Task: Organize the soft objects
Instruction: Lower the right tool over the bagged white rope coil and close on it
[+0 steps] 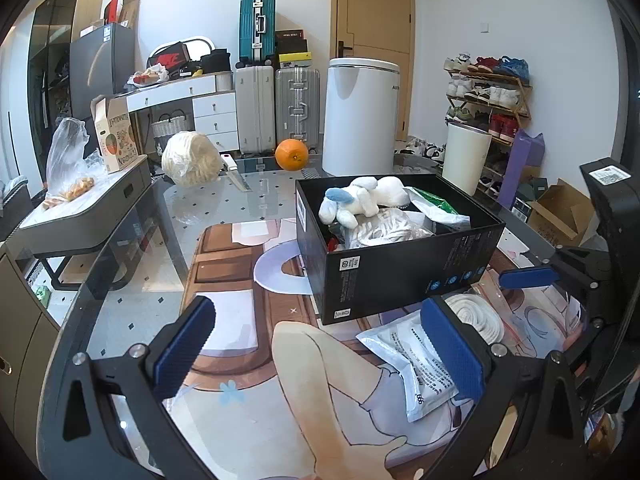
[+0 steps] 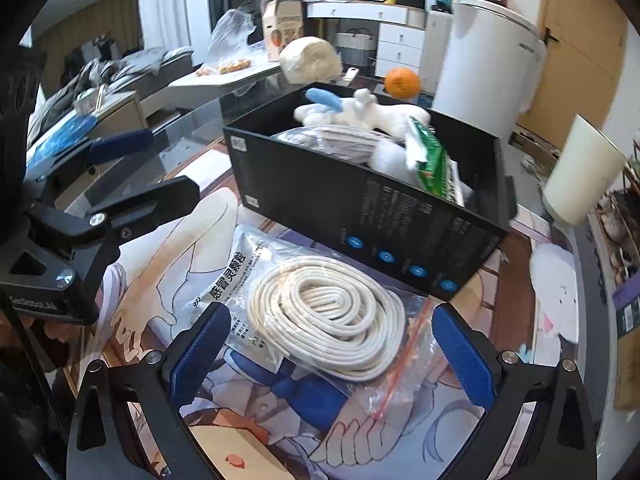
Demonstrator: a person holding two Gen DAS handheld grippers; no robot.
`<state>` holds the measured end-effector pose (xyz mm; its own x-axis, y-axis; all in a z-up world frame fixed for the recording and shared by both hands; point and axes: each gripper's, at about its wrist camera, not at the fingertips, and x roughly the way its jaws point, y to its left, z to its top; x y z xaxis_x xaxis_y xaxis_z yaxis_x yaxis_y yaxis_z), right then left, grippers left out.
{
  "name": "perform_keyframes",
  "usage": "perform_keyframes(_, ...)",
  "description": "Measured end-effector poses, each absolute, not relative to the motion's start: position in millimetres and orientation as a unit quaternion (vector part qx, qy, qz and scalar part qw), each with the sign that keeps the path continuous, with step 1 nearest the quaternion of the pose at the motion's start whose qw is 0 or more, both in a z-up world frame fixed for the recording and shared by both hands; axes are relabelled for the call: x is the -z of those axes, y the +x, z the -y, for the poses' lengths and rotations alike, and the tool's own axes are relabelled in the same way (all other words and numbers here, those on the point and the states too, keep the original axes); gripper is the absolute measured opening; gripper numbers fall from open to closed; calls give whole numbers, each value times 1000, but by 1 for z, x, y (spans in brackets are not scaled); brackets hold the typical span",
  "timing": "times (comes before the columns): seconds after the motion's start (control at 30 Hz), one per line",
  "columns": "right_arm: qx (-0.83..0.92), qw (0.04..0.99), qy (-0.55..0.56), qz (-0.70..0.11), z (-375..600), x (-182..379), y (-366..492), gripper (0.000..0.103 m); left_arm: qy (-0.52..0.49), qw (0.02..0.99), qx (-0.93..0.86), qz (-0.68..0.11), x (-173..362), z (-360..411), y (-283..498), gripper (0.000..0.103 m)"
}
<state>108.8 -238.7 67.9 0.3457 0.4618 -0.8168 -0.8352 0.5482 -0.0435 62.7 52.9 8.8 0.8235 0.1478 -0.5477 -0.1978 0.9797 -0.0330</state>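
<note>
Ahead of your wide-open right gripper (image 2: 326, 354), the black cardboard box (image 2: 360, 204) holds a white plush dog (image 2: 360, 112); your left gripper (image 1: 320, 348) is spread too, holding nothing.

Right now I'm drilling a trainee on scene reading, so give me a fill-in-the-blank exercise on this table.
1. The white plush toy lies inside the ____ box.
2. The coiled rope is sealed in a clear ____.
3. The right gripper is ____, its fingers either side of the rope.
4. The fruit behind the box is coloured ____.

Missing words: black; bag; open; orange
</note>
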Motion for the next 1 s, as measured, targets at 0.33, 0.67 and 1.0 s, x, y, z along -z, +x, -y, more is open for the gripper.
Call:
perform_keyframes(0.33, -439, 758, -239, -419, 221, -59, 119, 102, -49, 953, -87, -287, -8, -54, 64, 103)
perform_keyframes(0.67, -470, 730, -256, -425, 216, -55, 123, 102, -49, 952, -85, -290, -8, -54, 63, 103)
perform_keyframes(1.0, -486, 716, -257, -430, 217, -49, 135, 102, -53, 951, -82, -293, -7, -54, 64, 103)
